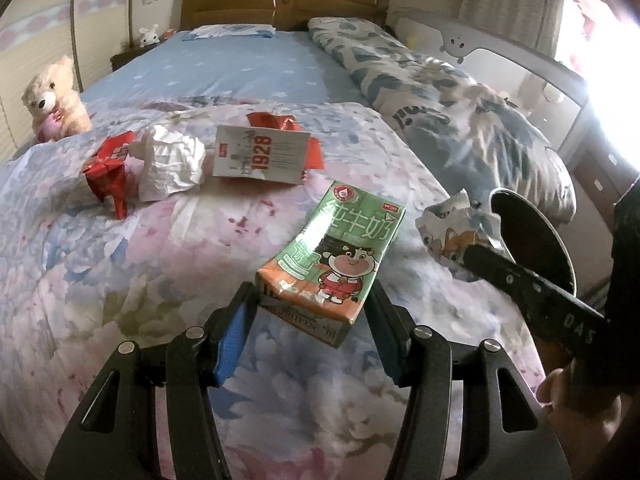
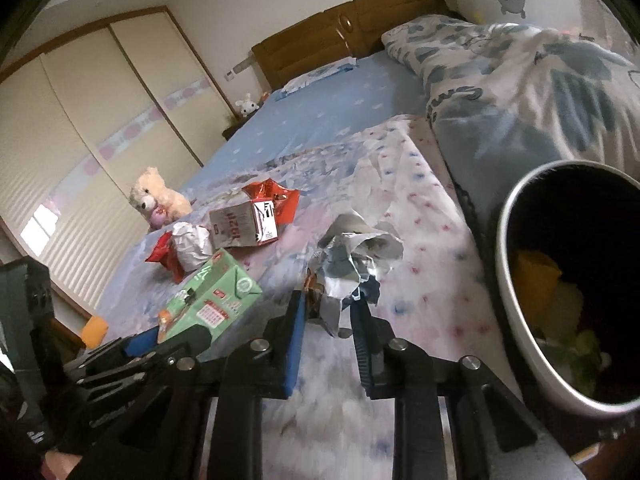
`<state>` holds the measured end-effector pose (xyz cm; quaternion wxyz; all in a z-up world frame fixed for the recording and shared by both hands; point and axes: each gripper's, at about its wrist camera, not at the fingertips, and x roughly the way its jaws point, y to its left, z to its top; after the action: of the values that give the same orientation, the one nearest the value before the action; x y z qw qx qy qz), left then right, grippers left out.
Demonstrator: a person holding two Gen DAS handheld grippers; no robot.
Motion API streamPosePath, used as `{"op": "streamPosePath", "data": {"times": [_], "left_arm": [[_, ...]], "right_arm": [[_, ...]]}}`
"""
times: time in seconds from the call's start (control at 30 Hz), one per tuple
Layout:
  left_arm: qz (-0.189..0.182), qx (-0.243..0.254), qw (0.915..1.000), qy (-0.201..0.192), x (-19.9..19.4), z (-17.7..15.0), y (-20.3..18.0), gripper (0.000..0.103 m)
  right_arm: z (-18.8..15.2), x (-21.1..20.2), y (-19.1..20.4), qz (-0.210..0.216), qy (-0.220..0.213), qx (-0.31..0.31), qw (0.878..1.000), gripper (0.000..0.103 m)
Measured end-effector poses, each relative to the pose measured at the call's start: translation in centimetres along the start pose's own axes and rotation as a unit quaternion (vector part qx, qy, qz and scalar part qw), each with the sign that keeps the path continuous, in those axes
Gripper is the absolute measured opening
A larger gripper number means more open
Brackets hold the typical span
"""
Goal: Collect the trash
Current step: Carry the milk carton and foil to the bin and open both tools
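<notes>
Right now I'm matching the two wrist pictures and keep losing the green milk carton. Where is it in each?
Left wrist view: the green milk carton lies centre frame, its near end between the left tool's open fingers.
Right wrist view: the carton sits lower left, left of the right tool, which grips a crumpled wrapper.
Shared landmark: the white "1928" box beyond the carton.

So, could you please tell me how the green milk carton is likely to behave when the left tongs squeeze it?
The green milk carton already looks dented, so it is probably empty and light. Its walls will likely buckle further under the left tongs. It lies flat on the soft quilt, so it should neither roll nor tip.
</notes>
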<state>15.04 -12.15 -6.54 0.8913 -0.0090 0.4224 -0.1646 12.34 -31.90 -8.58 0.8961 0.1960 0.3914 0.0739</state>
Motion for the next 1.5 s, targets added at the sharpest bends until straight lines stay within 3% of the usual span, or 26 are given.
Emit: {"op": "streamPosePath", "data": {"times": [0.37, 0.43, 0.97, 1.5], "left_arm": [[-0.014, 0.021, 0.9996, -0.008, -1.2, -0.4, -2.7, 0.055], [-0.017, 0.027, 0.9995, -0.009, -1.3, -0.4, -3.4, 0.055], [-0.040, 0.058, 0.9975, -0.010, -1.5, -0.3, -7.4, 0.055], [-0.065, 0.105, 0.9923, -0.011, -0.6, 0.8, -13.3, 0.055]], "right_arm": [[-1.4, -2.9, -0.7, -0.002, -0.010, 0.006, 1.000, 0.018], [-1.4, -3.5, -1.0, -0.003, -0.014, 0.009, 1.000, 0.008], [-1.4, -6.9, -2.5, -0.012, -0.042, 0.010, 0.999, 0.005], [-0.2, -10.3, -7.9, -0.052, -0.071, 0.052, 0.995, 0.005]]}}
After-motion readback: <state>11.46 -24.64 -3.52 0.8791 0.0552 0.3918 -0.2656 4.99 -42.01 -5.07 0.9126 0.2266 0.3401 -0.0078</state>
